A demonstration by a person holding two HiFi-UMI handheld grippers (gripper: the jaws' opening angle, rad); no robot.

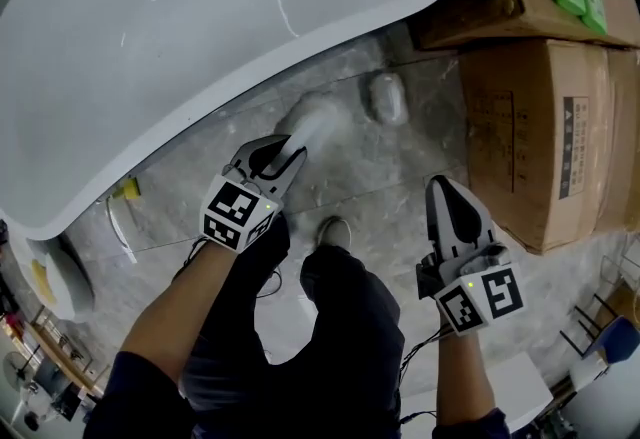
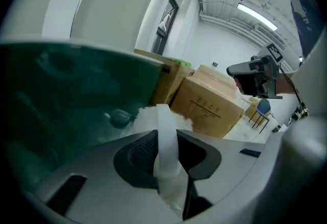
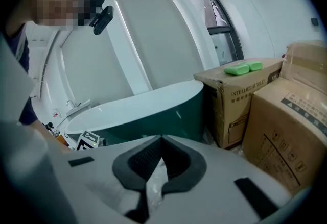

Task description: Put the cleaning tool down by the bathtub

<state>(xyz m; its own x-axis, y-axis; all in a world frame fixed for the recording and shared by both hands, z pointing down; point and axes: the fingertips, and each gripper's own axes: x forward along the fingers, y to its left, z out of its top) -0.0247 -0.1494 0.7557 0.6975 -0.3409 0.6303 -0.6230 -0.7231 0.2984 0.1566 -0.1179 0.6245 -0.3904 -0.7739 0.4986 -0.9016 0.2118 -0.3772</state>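
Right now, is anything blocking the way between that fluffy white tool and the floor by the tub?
Nothing visible. The cleaning tool, in the left gripper, hangs above the floor beside the bathtub.

Through the head view, looks steeply down from above on bathtub [image 1: 150,47], floor [image 1: 380,187] and cardboard boxes [image 1: 540,117]. Through the left gripper view, peers low and close along the tub's side towards those boxes; through the right gripper view, faces tub and boxes from farther back.

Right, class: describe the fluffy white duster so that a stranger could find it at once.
Find the big white bathtub with its green outer wall. Beside its curved rim, the left tool is clamped on the flat handle of a fluffy white duster. Unlike the grey lump nearby, it is held.
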